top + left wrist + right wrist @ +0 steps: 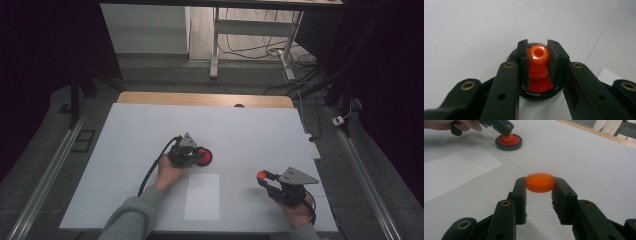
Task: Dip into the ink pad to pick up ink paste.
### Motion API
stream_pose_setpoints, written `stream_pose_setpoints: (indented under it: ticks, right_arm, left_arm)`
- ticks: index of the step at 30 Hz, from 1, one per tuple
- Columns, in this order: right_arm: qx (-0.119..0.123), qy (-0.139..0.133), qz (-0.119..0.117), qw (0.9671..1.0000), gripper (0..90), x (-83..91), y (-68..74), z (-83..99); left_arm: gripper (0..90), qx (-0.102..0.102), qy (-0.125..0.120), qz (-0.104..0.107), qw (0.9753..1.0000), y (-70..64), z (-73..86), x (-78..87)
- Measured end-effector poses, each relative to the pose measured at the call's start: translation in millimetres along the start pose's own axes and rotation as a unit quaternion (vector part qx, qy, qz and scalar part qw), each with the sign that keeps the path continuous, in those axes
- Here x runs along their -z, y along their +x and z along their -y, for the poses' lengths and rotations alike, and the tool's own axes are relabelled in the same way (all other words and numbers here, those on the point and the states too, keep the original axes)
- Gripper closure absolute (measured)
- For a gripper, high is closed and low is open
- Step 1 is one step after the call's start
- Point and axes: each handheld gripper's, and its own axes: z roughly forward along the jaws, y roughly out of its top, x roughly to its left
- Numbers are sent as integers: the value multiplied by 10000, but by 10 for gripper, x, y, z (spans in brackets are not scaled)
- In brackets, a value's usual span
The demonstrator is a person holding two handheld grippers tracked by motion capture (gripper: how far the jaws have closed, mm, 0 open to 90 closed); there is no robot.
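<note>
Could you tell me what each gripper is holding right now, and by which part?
The left gripper clamps the orange knob rising from the red disc, by its sides. The right gripper holds an orange cap by its rim.

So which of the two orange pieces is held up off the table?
The flat orange cap in the right gripper; the orange knob sits in its black-rimmed disc.

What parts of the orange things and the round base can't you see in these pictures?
- Orange knob, left gripper view: its sides are hidden by the left gripper jaws.
- Black-rimmed red base, left gripper view: mostly covered by the jaws and knob.
- Orange cap, right gripper view: its underside faces away; the right gripper jaws cover its sides.
- High view: both orange pieces are too small for detail.
</note>
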Motion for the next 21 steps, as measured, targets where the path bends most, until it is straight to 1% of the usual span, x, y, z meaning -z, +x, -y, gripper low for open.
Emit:
stream_pose_setpoints:
  ticks: [3,5,8,13,16,21]
  right_arm:
    - [0,-40,-18,10000,647,-6,7,2]
    - [-6,-8,-9,10000,647,1,6,2]
    - [-15,-34,-3,10000,648,6,-2,5]
    - [11,-7,-25,10000,647,8,4,3]
    - [-1,0,3,10000,648,7,1,6]
    - [-13,9,-25,10000,648,4,-2,8]
  left_arm:
    - [729,-1,-9,-7,10000,0,5,0]
    - [729,16,-24,13,10000,3,9,0]
    - [730,-15,-29,5,10000,-1,11,0]
    - [730,31,-59,46,10000,15,21,2]
    - [730,53,-60,43,10000,13,20,1]
    - [730,2,-41,1,10000,-2,15,1]
